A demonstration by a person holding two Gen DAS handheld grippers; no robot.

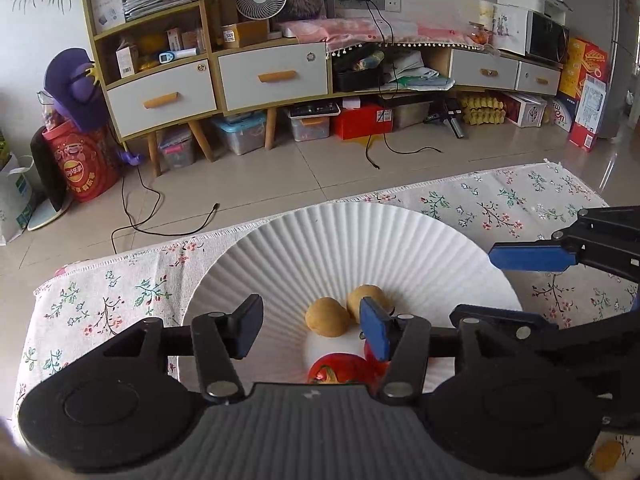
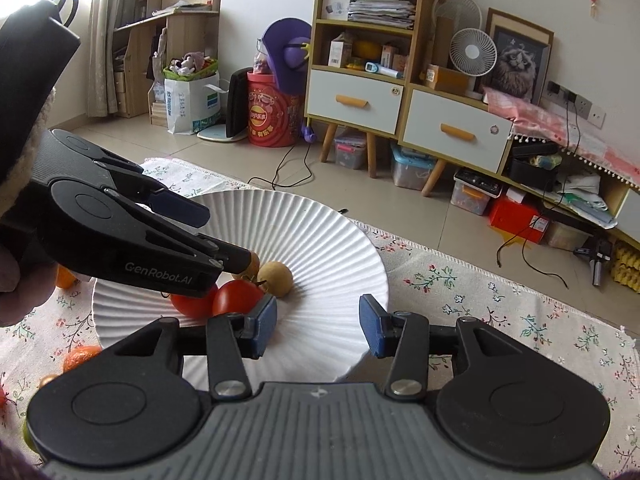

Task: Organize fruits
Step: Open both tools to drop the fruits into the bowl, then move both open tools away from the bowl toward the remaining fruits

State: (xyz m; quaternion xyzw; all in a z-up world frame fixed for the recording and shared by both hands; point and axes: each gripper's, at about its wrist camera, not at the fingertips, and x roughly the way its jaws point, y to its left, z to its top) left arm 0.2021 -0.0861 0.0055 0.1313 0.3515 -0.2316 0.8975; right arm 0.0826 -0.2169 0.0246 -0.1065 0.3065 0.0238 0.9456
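White ribbed plate [image 1: 320, 240] holds tomatoes [image 2: 236, 298], longans [image 1: 327, 317]; both grippers' jaws parted, empty, fruit beyond tips.

Left tool [image 1: 312, 330]: matte black linkage arms, blue pads, silver rivets at pivots, ribbed grey housing between two round black discs. Right tool [image 2: 318, 326]: same build. White "GenRobot.AI" lettering on left tool's side in right wrist view. Cream knitted cuff [image 2: 28, 152] behind it.
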